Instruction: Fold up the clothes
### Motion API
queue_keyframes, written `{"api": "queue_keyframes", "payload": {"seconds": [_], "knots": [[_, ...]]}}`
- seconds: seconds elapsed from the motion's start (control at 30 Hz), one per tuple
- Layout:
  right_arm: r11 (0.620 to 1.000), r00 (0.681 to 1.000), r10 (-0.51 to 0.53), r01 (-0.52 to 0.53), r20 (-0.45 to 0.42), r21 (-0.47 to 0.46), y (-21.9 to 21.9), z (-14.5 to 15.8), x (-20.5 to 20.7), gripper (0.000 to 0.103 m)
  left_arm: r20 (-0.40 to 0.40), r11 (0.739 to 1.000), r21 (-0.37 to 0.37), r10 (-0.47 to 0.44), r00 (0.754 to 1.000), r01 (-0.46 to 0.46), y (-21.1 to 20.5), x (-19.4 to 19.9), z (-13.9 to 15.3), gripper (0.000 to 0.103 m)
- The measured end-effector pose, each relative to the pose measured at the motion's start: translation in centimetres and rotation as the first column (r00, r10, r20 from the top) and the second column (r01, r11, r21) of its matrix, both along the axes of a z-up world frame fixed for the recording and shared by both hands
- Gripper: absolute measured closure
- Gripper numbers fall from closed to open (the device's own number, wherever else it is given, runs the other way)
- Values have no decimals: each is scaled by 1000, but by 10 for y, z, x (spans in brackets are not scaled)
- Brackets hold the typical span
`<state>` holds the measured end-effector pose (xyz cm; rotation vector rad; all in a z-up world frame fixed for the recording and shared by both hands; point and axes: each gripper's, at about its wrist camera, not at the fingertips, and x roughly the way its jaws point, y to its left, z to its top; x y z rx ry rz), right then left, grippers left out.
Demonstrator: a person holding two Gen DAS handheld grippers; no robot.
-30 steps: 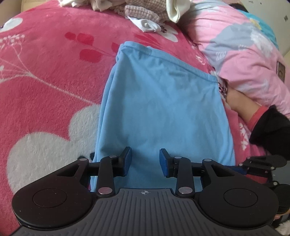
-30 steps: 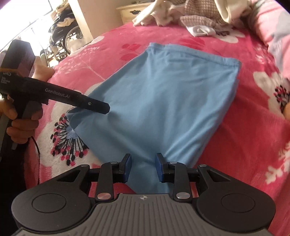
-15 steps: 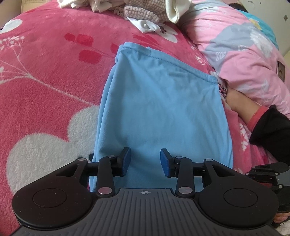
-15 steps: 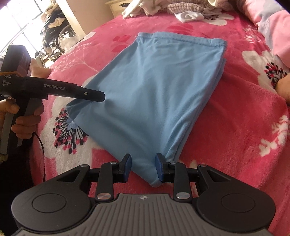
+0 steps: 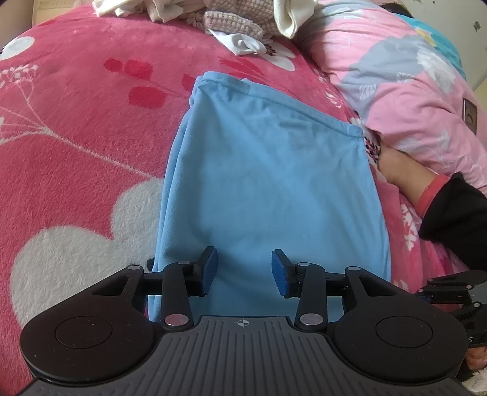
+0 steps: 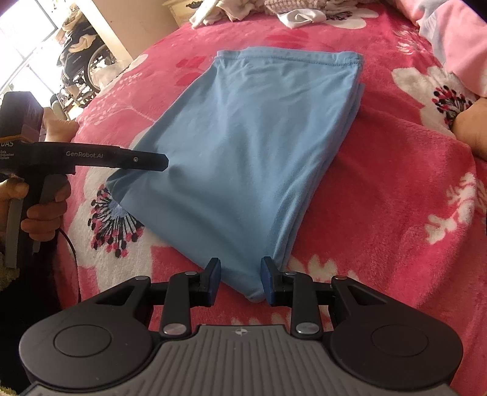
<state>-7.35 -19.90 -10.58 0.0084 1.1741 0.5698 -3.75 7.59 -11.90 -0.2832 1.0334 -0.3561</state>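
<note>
Light blue folded cloth garment (image 6: pixel 252 146) lies flat on the bed, on a plush pink blanket with white and red flower prints (image 6: pixel 380 213). In the right wrist view its hemmed edge points to 12 o'clock and its near corner sits between the spread blue pads of the right tool (image 6: pixel 240 277), which is apart and grips nothing. The left tool (image 5: pixel 245 271) is likewise apart over the cloth's near end, and from the right wrist view it reaches in from 9 o'clock, held by a hand (image 6: pixel 42 210). At 12 o'clock lies a heap of pale and checked unfolded clothes (image 5: pixel 231 18). At 2 o'clock is a light pink flowered quilt (image 5: pixel 411 91). Beyond the bed at 11 o'clock stand a cream cabinet (image 6: pixel 179 9), a bright window and a wheelchair (image 6: pixel 85 67).
</note>
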Motion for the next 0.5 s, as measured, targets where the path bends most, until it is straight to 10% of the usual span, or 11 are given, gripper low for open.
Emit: {"api": "queue_keyframes", "payload": {"seconds": [0.5], "knots": [[1000, 998, 8, -8, 65, 1, -4, 14, -6, 69, 7, 1000, 7, -7, 1000, 7, -2, -1, 0, 61]]}}
